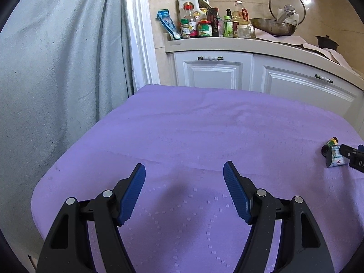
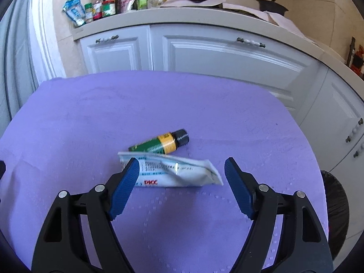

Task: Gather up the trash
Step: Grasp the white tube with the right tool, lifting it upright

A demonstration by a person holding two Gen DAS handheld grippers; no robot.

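A white crumpled wrapper (image 2: 177,171) with red and blue print lies on the purple tablecloth (image 2: 91,118). A small green and yellow bottle (image 2: 160,144) with a dark cap lies on its side just behind it. My right gripper (image 2: 182,168) is open, its blue fingers on either side of the wrapper, low over the cloth. My left gripper (image 1: 184,173) is open and empty over bare cloth. In the left wrist view the wrapper (image 1: 336,158) and the bottle (image 1: 329,145) show at the far right, with the right gripper's tip beside them.
A black trash bin (image 2: 336,211) stands beyond the table's right edge. White kitchen cabinets (image 2: 204,52) stand behind the table, with bottles and jars (image 1: 200,25) and a wok (image 1: 273,26) on the counter. A grey curtain (image 1: 56,79) hangs at the left.
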